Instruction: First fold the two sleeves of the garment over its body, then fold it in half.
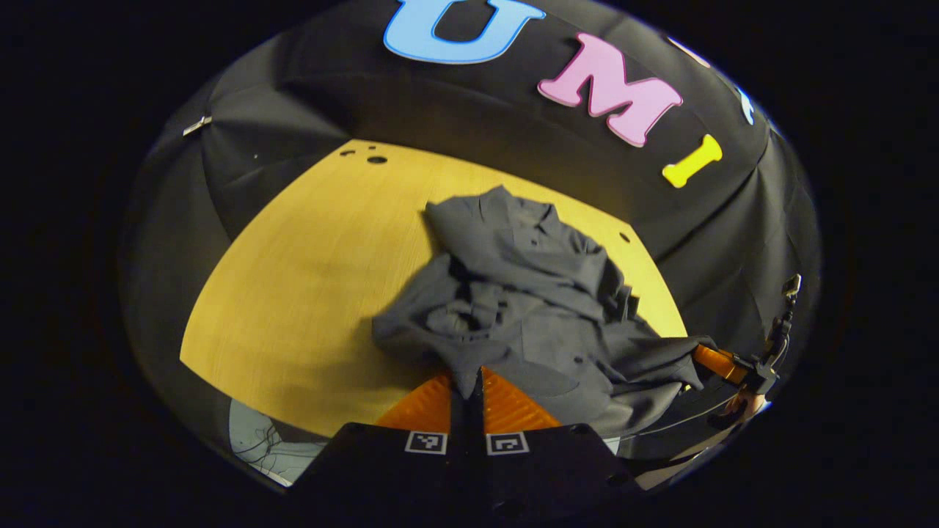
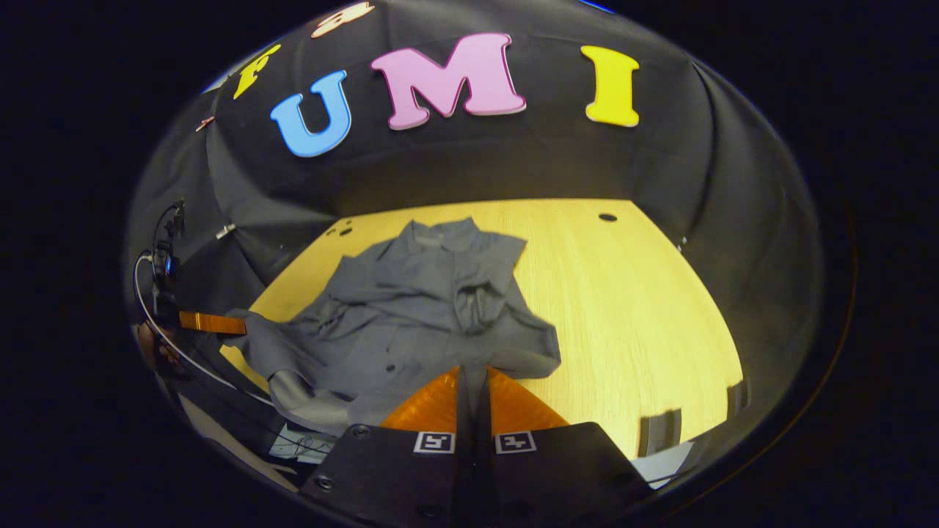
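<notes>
With left gripper (image 1: 467, 381) and right gripper (image 2: 473, 381) each pinched onto the near hem of the rumpled garment (image 1: 528, 293) on the worktop (image 1: 308, 293), risk of thin cloth slipping free and sleeves bunching.

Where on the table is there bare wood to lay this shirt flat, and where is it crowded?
Bare wood lies on both sides of the grey shirt: a broad patch of table on the right tool's side, another beside the left tool. The near edge is crowded: both tools pinch the hem there.
</notes>
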The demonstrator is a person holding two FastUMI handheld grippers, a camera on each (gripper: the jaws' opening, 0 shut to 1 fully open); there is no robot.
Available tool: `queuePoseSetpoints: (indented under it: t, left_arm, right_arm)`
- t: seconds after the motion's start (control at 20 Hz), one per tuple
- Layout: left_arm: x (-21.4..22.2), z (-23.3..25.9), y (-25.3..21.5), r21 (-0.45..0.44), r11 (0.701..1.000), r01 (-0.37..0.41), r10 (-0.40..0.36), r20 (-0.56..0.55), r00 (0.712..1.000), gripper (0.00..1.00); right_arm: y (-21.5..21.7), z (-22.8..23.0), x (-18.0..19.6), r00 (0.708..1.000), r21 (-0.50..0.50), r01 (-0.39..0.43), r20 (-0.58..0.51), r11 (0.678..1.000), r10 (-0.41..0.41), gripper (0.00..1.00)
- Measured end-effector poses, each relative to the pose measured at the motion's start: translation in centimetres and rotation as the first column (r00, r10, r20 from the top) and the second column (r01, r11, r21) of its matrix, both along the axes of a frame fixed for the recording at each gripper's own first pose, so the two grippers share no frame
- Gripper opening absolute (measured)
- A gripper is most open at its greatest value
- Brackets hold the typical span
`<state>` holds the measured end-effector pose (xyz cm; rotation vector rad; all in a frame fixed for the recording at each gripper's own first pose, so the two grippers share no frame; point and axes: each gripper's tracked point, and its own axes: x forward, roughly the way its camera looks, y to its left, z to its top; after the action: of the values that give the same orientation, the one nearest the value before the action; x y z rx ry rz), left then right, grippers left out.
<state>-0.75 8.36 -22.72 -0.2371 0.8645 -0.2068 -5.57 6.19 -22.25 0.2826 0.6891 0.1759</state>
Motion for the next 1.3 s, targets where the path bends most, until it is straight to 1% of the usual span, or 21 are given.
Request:
queuePoseSetpoints:
  t: [0.2,0.3,0.35,0.4,0.45,0.5,0.55,0.65,0.7,0.75,0.8,1.0,1.2,1.3]
  left_arm:
    - [5.2,2.1,-0.1,-0.018,0.999,-0.028,0.03,0.082,0.996,0.06]
    - [7.9,2.7,-0.5,-0.023,0.999,-0.033,0.036,0.115,0.993,0.05]
    - [9.1,3.3,-0.7,-0.022,0.999,-0.031,0.034,0.135,0.99,0.05]
    - [10.4,3.6,-0.8,-0.017,0.999,-0.028,0.03,0.152,0.988,0.05]
    - [11.6,3.9,-0.8,-0.017,0.999,-0.028,0.031,0.169,0.985,0.05]
    - [12.8,4.4,-0.9,-0.023,0.999,-0.031,0.035,0.183,0.982,0.02]
    - [14.2,4.7,-1.2,-0.027,0.999,-0.033,0.037,0.195,0.98,0.06]
    - [17.0,4.4,-1.6,-0.017,0.999,-0.034,0.037,0.219,0.975,0.05]
    - [18.2,4.2,-1.7,-0.012,0.999,-0.036,0.038,0.228,0.973,0.05]
    - [19.4,3.8,-1.9,-0.011,0.999,-0.041,0.042,0.235,0.971,0.08]
    - [20.7,3.4,-1.9,-0.009,0.999,-0.049,0.049,0.239,0.97,0.05]
    - [25.6,1.3,-2.0,0.005,0.997,-0.076,0.073,0.251,0.965,0.05]
    - [30.2,-1.6,-2.3,0.056,0.995,-0.08,0.064,0.257,0.964,0.05]
    - [32.0,-3.4,-2.2,0.08,0.993,-0.089,0.067,0.245,0.967,0.05]
  right_arm:
    - [-1.1,2.2,6.0,0.994,0.018,0.049,0.094,0.999,-0.05,0.05]
    - [-1.4,2.6,8.8,0.99,0.009,0.058,0.125,0.998,-0.059,0.05]
    - [-1.3,2.7,9.9,0.988,0.004,0.059,0.14,0.998,-0.059,0.0]
    - [-1.3,2.8,11.2,0.987,-0.002,0.058,0.153,0.998,-0.057,0.05]
    - [-1.4,2.8,12.6,0.984,-0.012,0.058,0.167,0.998,-0.055,0.05]
    - [-1.4,2.8,13.9,0.983,-0.017,0.058,0.176,0.998,-0.054,0.05]
    - [-1.5,2.8,15.1,0.981,-0.019,0.062,0.185,0.998,-0.057,0.05]
    - [-1.7,2.4,17.6,0.978,-0.026,0.075,0.199,0.997,-0.068,0.05]
    - [-1.9,2.0,18.8,0.977,-0.028,0.081,0.202,0.996,-0.074,0.05]
    - [-1.9,1.5,19.9,0.977,-0.025,0.086,0.199,0.996,-0.079,0.05]
    - [-1.9,0.9,21.1,0.979,-0.017,0.09,0.187,0.996,-0.085,0.05]
    - [-2.0,-1.9,25.3,0.979,-0.006,0.112,0.172,0.994,-0.109,0.05]
    - [-2.2,-5.1,29.5,0.979,0.011,0.136,0.15,0.991,-0.137,0.05]
    - [-2.6,-7.5,30.9,0.982,0.009,0.148,0.12,0.989,-0.148,0.05]
